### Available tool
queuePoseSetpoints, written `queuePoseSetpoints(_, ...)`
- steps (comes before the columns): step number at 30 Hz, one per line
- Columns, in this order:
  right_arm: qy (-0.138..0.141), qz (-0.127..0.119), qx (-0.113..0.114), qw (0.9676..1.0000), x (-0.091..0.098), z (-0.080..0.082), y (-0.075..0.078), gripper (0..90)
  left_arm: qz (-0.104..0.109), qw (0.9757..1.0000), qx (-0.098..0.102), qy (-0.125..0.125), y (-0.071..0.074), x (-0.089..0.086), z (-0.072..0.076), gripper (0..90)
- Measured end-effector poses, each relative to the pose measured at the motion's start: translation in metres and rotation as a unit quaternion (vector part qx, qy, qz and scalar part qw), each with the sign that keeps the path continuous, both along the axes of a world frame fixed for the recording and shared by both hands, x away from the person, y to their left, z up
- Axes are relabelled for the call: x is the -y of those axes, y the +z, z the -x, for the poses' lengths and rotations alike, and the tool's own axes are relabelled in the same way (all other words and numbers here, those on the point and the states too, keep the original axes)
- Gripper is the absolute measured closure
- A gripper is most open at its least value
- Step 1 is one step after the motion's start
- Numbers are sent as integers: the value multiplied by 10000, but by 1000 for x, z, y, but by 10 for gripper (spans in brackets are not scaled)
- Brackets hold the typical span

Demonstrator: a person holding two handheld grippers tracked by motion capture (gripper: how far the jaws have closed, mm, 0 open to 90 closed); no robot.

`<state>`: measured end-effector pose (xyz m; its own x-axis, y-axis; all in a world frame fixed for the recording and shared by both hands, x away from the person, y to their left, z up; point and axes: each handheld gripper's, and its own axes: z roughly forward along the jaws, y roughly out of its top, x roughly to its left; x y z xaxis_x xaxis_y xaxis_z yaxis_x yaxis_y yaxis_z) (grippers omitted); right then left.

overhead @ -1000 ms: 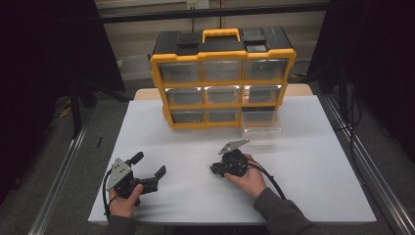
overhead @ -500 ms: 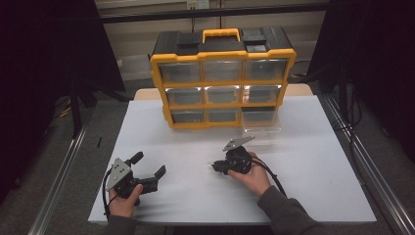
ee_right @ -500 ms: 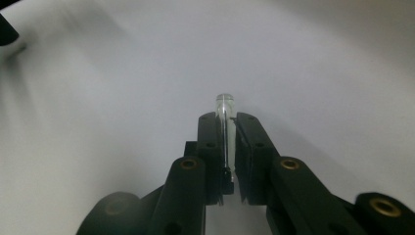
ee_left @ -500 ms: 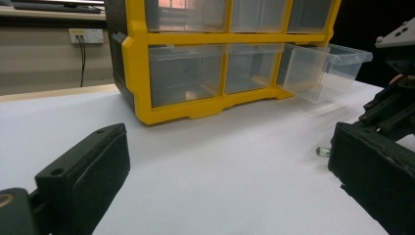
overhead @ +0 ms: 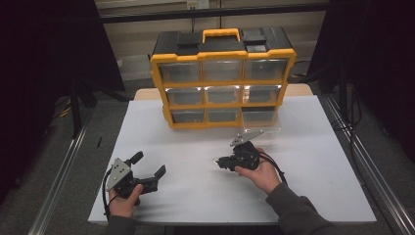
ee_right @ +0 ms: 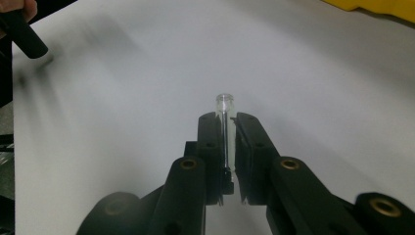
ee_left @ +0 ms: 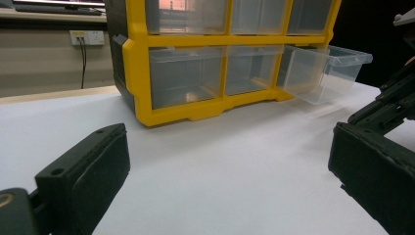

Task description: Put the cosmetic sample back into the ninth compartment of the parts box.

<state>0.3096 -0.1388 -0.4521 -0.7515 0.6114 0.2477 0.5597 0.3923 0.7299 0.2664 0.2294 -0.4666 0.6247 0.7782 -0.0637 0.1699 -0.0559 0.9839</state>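
Pinching a small clear glass vial [ee_right: 224, 128] between its two black jaws, the right gripper [ee_right: 224, 147] holds the tube lengthwise, the open rim poking out past the jaw tips toward twelve o'clock in the right gripper view. The pads press on the glass from both sides, and white table [ee_right: 303, 73] lies beneath. In the high view the right gripper [overhead: 222, 161] sits in the person's right hand [overhead: 259, 174] at about five o'clock from the yellow drawer cabinet [overhead: 222, 83], its jaws pointing toward nine o'clock, well apart from the cabinet.

The left gripper [overhead: 147, 169] has its jaws spread wide with nothing between them; it sits low over the table near the front edge at about seven o'clock from the cabinet, held by the left hand [overhead: 125, 203]. In the left gripper view a clear drawer [ee_left: 325, 71] stands pulled out of the cabinet's bottom row, at about one o'clock from the jaws.
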Motion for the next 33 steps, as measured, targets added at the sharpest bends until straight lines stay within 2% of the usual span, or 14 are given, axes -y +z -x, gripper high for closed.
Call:
queuePoseSetpoints(1, 0, 0, 0, 10000, 0, 0, 0, 816, -75, 10000, -1, -7, 0, -1, 0, 20)
queuePoseSetpoints(2, 47, 13, 0, 10000, 1, 0, 3, 815, 24, 10000, -5, -43, 0, 0, 1, 20)
queuePoseSetpoints(9, 42, -72, -38, 10000, 8, -1, 9, 815, 21, 10000, -8, -22, 0, 0, 1, 20)
queuePoseSetpoints(11, 47, -94, -50, 9999, 10, -2, 10, 815, -89, 10000, -3, -8, 0, -2, 0, 20)
queuePoseSetpoints(12, 36, -102, -49, 9999, 11, -2, 10, 815, -1, 10000, -4, 9, 0, 0, 0, 20)
queuePoseSetpoints(16, 68, -80, -27, 9999, 14, -2, 17, 815, -84, 10000, -1, -5, 0, -1, 0, 19)
queuePoseSetpoints(17, 68, -80, -27, 9999, 14, -2, 17, 815, 0, 10000, 1, 4, 0, 0, 0, 19)
queuePoseSetpoints(18, 87, -68, 5, 9999, 15, -3, 20, 815, -81, 10000, -1, -7, 0, -1, 0, 19)
queuePoseSetpoints(19, 87, -68, 5, 9999, 15, -3, 20, 815, -9, 10000, -8, 9, 0, 0, 0, 19)
queuePoseSetpoints(25, 127, -69, -6, 9999, 18, -4, 24, 815, -17, 10000, -3, 12, 0, 0, 0, 20)
queuePoseSetpoints(27, 135, -46, 7, 9999, 19, -5, 26, 815, 57, 10000, -15, -22, 0, 1, 1, 20)
queuePoseSetpoints(28, 128, -16, -5, 9999, 20, -5, 27, 815, -19, 10000, -9, 9, 0, -1, 1, 20)
queuePoseSetpoints(29, 149, -36, 43, 9999, 20, -6, 29, 815, 58, 10000, -11, -22, 0, 1, 1, 20)
queuePoseSetpoints(33, 109, -40, 73, 9999, 24, -7, 35, 815, -47, 10000, 3, -3, 0, -1, 0, 20)
